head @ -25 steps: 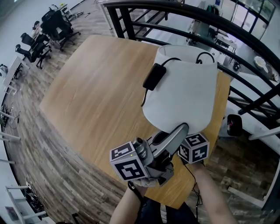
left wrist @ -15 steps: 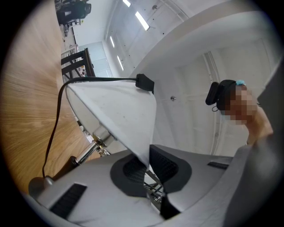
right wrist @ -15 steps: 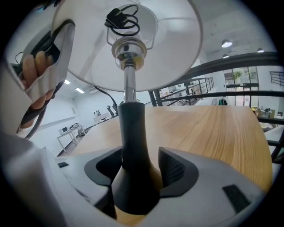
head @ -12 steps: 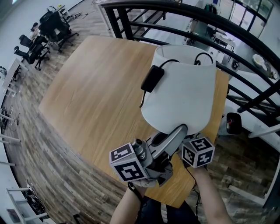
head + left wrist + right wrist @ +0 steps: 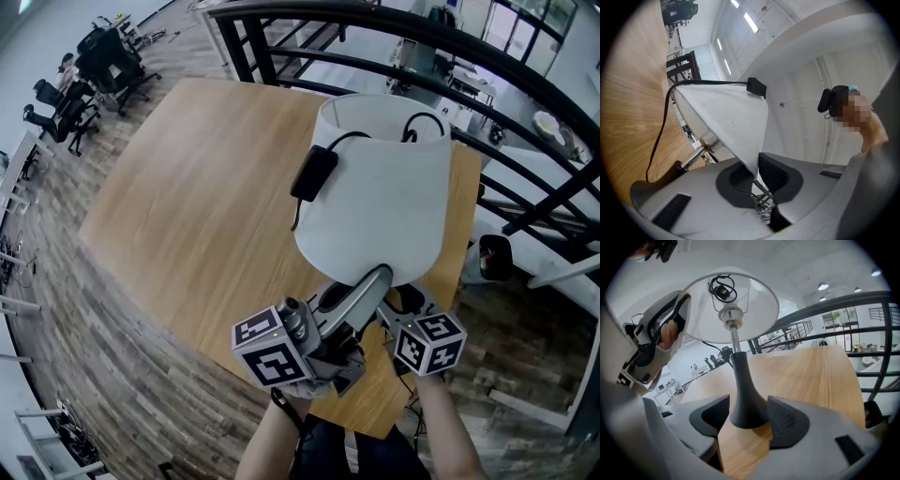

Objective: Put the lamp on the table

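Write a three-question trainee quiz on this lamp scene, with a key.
1. True or false: the lamp's base stands on the table.
2. What stands between the right gripper's jaws?
3. The black adapter lies: A) flat on the table; B) against the shade's outside; C) under the base.
Key: 1 true. 2 the base; the jaws have just been opening and do not clamp it. 3 B.

Lamp [image 5: 375, 206]: white tapered shade, metal stem [image 5: 734, 339], dark flared base [image 5: 746, 404] resting on table; black cord with adapter [image 5: 313, 174] draped over shade; table [image 5: 187, 197]: light wood, lamp near its right edge.
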The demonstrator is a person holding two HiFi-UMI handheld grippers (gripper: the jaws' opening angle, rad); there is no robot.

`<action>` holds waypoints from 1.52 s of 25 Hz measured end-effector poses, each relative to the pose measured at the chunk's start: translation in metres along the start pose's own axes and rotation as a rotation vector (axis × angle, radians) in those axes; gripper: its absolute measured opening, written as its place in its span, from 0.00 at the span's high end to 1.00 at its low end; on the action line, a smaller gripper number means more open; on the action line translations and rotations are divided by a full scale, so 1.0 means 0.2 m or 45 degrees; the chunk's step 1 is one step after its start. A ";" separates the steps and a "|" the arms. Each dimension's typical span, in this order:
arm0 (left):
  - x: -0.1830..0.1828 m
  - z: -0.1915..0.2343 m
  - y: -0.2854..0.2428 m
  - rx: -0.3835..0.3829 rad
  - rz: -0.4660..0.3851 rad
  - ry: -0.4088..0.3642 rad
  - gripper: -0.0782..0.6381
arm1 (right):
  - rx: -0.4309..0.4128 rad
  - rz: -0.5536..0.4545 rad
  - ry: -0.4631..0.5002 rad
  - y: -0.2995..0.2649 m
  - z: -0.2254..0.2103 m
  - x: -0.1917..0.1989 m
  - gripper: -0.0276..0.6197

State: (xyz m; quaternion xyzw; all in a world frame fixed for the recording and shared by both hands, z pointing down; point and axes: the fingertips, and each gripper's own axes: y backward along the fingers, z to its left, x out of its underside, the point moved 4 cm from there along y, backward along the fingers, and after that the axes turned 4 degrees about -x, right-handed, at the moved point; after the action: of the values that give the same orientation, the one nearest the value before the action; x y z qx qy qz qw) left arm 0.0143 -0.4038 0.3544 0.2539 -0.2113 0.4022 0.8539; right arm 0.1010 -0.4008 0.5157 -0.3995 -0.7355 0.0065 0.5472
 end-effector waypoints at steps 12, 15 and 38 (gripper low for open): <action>0.08 -0.02 0.08 -0.002 0.035 0.039 0.79 | 0.024 0.018 -0.020 0.15 0.10 0.14 0.62; 0.10 -0.03 0.10 -0.003 0.042 0.041 0.78 | 0.029 0.020 -0.014 0.17 0.13 0.15 0.62; 0.23 -0.06 0.22 -0.020 0.080 0.087 0.75 | 0.111 0.096 -0.009 0.26 0.23 0.33 0.65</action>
State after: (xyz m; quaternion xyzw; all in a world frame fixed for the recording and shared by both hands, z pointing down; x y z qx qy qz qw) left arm 0.0075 -0.3460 0.3822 0.2265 -0.1931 0.4355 0.8496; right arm 0.0883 -0.3062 0.5258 -0.4028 -0.7207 0.0607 0.5610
